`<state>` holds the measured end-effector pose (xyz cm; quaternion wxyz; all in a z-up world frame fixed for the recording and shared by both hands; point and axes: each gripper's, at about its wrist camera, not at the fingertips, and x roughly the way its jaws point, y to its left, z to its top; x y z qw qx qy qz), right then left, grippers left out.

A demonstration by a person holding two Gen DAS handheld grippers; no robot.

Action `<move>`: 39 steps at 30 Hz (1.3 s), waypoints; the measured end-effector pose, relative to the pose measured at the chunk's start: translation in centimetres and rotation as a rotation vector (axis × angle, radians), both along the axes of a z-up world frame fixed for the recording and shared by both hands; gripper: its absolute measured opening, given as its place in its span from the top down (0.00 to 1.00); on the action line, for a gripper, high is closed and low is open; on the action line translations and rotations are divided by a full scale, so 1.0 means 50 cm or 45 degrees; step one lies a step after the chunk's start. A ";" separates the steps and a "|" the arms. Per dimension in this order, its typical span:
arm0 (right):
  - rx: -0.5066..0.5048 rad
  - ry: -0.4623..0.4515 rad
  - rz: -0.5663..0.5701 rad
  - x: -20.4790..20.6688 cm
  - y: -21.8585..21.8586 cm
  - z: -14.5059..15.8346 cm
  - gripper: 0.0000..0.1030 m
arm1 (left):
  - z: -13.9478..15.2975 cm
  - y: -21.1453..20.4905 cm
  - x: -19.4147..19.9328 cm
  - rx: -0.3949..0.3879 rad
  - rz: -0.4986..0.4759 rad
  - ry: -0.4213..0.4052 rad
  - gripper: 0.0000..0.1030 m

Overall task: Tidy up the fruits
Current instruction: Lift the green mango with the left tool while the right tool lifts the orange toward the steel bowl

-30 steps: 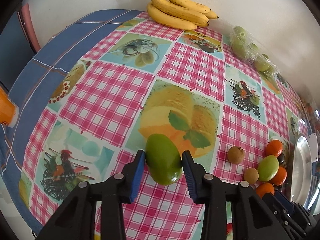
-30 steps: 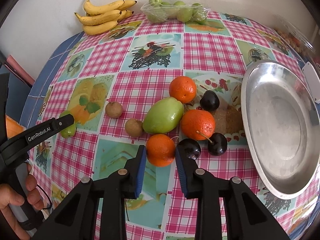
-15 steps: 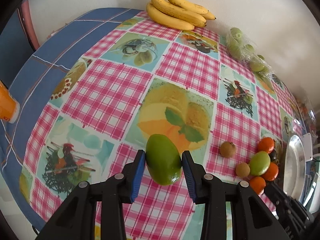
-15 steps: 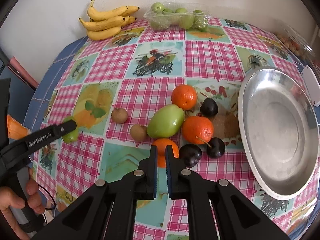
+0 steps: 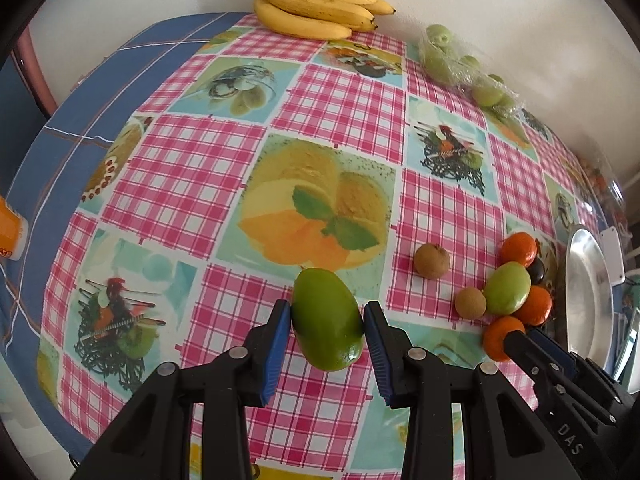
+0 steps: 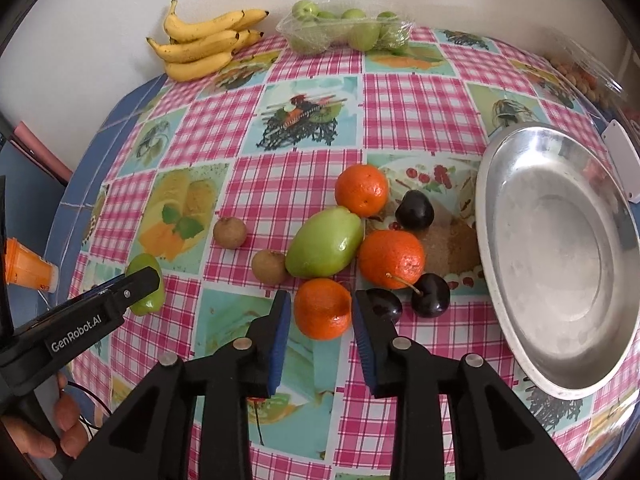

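Note:
My left gripper (image 5: 326, 322) is shut on a green mango (image 5: 327, 318), held over the checked tablecloth; it also shows in the right wrist view (image 6: 145, 290). My right gripper (image 6: 320, 314) is open, its pads on either side of an orange (image 6: 322, 309) on the table, close to it. Beside that orange lie a second green mango (image 6: 325, 242), two more oranges (image 6: 391, 258) (image 6: 361, 190), dark plums (image 6: 414, 210) (image 6: 430, 295) and two brown kiwis (image 6: 229, 232) (image 6: 269, 267). A steel plate (image 6: 560, 252) stands empty at the right.
A banana bunch (image 6: 202, 46) and a clear bag of green fruit (image 6: 346, 30) lie by the back wall. A clear box of small fruit (image 6: 580, 72) is at the far right. An orange bottle (image 6: 26, 268) lies at the left table edge.
My right gripper was open around the orange, shut in front of it half a second ago, and is open around it again. My left gripper holds the mango throughout, shifted slightly.

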<state>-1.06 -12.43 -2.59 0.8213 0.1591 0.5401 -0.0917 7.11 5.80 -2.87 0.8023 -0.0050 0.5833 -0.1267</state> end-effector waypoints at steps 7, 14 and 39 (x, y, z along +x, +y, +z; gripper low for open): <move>0.031 -0.011 0.049 0.005 0.014 0.005 0.66 | -0.005 -0.003 0.001 0.010 -0.005 0.009 0.61; -0.057 0.019 0.070 0.015 0.030 0.000 0.66 | -0.006 -0.006 0.001 0.019 -0.009 0.010 0.61; -0.391 0.105 0.217 0.032 0.091 -0.041 0.64 | -0.017 -0.019 0.002 0.064 -0.037 -0.003 0.61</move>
